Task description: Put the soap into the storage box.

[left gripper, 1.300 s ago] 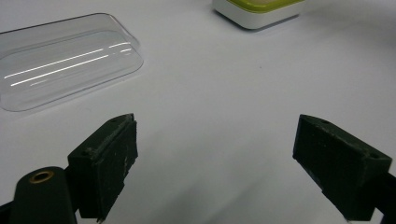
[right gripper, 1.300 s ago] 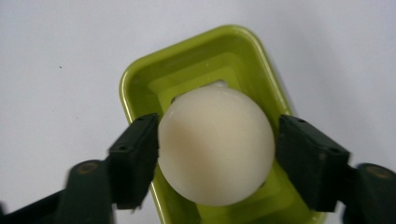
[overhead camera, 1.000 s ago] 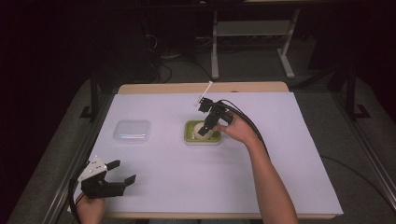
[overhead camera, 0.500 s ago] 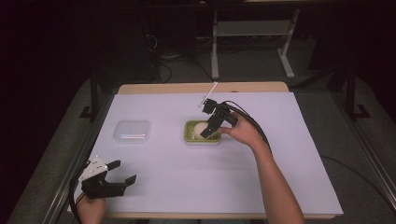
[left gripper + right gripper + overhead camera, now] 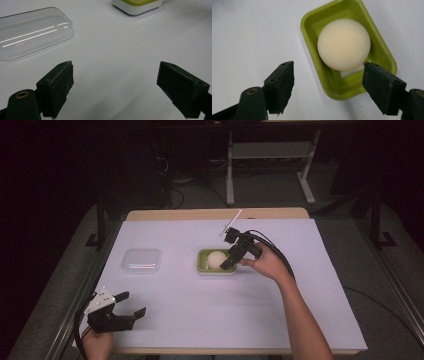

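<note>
A cream-coloured ball (image 5: 344, 44) (image 5: 217, 259) lies in a small green tray (image 5: 381, 49) (image 5: 203, 265) near the middle of the white table sheet. My right gripper (image 5: 231, 257) (image 5: 329, 90) hovers open just above the tray's right end, its jaws spread wide and holding nothing. A clear plastic lid (image 5: 141, 261) (image 5: 32, 32) rests flat on the sheet left of the tray. Near the front left corner my left gripper (image 5: 127, 307) (image 5: 120, 92) stands open and holds nothing, pointing toward the lid and the tray (image 5: 137, 5).
The white sheet (image 5: 210, 315) covers the table, with a wooden edge (image 5: 215, 214) showing at the back. A cable (image 5: 280, 257) trails from the right gripper along the forearm. Dark floor and a metal stand (image 5: 270, 155) lie beyond the table.
The right gripper has drawn back to the right off the tray, and the ball it hid now shows in the tray. The left gripper has stayed put.
</note>
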A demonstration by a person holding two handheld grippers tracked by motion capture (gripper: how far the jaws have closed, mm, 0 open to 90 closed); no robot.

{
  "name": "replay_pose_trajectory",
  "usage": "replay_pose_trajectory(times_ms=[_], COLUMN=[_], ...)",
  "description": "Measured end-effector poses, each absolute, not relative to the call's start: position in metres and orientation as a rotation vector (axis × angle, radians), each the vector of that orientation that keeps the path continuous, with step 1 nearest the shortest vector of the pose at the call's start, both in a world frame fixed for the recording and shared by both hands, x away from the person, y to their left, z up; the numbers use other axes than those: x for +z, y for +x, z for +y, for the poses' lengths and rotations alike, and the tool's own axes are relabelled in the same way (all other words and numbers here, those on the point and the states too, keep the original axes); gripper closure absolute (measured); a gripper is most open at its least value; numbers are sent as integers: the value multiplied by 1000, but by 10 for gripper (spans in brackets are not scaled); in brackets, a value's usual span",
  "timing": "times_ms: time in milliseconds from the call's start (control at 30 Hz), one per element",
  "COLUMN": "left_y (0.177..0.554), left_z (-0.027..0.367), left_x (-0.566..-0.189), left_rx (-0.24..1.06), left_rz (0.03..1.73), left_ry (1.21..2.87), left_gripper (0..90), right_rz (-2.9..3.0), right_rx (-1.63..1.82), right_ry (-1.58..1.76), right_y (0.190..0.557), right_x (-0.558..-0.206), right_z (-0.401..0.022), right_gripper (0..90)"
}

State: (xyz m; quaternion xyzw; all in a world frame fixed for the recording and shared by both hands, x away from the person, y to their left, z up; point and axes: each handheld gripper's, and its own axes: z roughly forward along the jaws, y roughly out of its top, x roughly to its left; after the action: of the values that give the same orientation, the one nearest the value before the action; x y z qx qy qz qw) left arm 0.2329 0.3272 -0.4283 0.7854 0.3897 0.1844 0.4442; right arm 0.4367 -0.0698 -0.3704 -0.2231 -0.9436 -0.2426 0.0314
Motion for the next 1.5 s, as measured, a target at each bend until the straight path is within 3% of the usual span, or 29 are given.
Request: replay_pose_trajectory(times_ms=[1500], left_y=[233], left_z=[324], left_x=[-429], left_rx=[454], left_rz=[962], left_ry=[1951], left_gripper=[130], right_rz=[-2906], right_rx=[-827], right_ry=[-731], right_y=[364], right_x=[-389], right_z=[-129], right_gripper=[240])
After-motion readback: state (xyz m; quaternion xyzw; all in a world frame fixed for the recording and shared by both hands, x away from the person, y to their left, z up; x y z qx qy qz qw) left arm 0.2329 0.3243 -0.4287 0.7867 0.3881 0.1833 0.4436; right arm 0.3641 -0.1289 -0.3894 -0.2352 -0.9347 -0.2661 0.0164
